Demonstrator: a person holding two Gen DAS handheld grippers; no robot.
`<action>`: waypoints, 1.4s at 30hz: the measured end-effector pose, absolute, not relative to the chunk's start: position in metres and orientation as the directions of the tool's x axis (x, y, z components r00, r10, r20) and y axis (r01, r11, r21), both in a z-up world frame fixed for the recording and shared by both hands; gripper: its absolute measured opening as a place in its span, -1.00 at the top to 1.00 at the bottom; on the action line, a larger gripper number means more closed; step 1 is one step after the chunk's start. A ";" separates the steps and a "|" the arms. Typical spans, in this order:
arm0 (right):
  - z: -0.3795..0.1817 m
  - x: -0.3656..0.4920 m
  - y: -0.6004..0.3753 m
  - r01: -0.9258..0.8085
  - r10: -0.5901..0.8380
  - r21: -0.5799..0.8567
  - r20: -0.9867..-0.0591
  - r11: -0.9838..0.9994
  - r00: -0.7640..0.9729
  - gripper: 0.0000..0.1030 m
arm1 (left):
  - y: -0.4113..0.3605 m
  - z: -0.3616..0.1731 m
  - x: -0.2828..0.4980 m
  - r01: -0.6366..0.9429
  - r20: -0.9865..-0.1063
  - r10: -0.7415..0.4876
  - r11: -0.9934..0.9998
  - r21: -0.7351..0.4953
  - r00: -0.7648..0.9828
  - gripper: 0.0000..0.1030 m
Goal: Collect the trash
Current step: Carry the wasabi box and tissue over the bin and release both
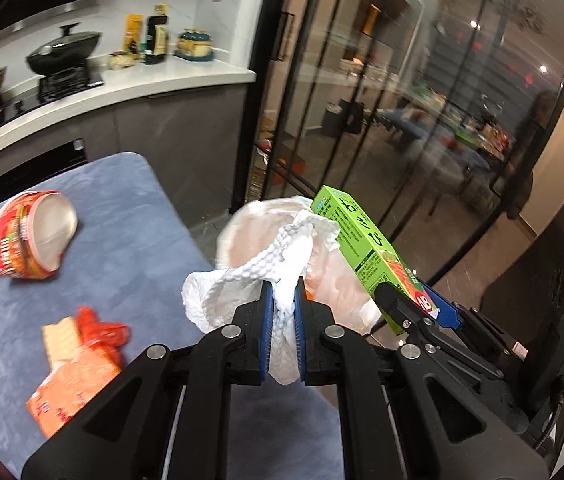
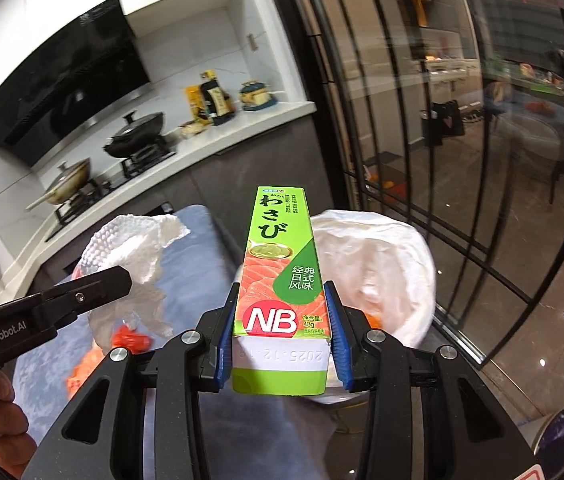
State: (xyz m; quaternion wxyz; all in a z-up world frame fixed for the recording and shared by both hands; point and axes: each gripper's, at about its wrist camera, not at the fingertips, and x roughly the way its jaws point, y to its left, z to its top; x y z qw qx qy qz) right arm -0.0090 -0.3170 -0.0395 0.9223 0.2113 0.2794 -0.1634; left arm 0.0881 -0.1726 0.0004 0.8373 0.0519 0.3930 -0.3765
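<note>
A blue-grey table (image 1: 130, 216) with a soft, mottled top carries the litter. On its far left lies a crushed red instant-noodle cup (image 1: 30, 236) tipped on its side, open mouth facing right. Nearer, well apart from it, lies a torn orange-red snack wrapper (image 1: 78, 364), crumpled and flattened against the surface.

Beside one white-lined round trash bin (image 2: 401, 240): one crumpled white paper towel (image 1: 282, 252) and one green cardboard wasabi box (image 2: 280, 264). Farther from the bin, on one blue-grey table (image 1: 130, 208): one crushed red paper noodle cup (image 1: 30, 236) and one torn orange plastic wrapper (image 1: 78, 364). Beyond the bin: two lidded pans.
</note>
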 end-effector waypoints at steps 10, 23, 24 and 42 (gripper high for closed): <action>-0.062 -0.007 -0.350 0.488 -0.215 0.288 -0.638 0.824 0.740 0.26 | -0.223 -0.031 0.096 0.717 -0.741 -0.577 0.670 -0.189 0.343 0.79; -0.078 0.005 -0.366 0.532 -0.231 0.283 -0.671 0.798 0.705 0.19 | -0.243 -0.049 0.112 0.721 -0.743 -0.572 0.670 -0.178 0.348 0.09; -0.079 0.005 -0.366 0.531 -0.229 0.286 -0.671 0.798 0.705 0.19 | -0.241 -0.048 0.113 0.716 -0.739 -0.573 0.674 -0.179 0.355 0.06; -0.057 0.005 -0.341 0.481 -0.214 0.299 -0.623 0.824 0.753 -0.01 | -0.168 -0.028 0.126 0.603 -0.710 -0.524 0.778 -0.176 0.470 -0.35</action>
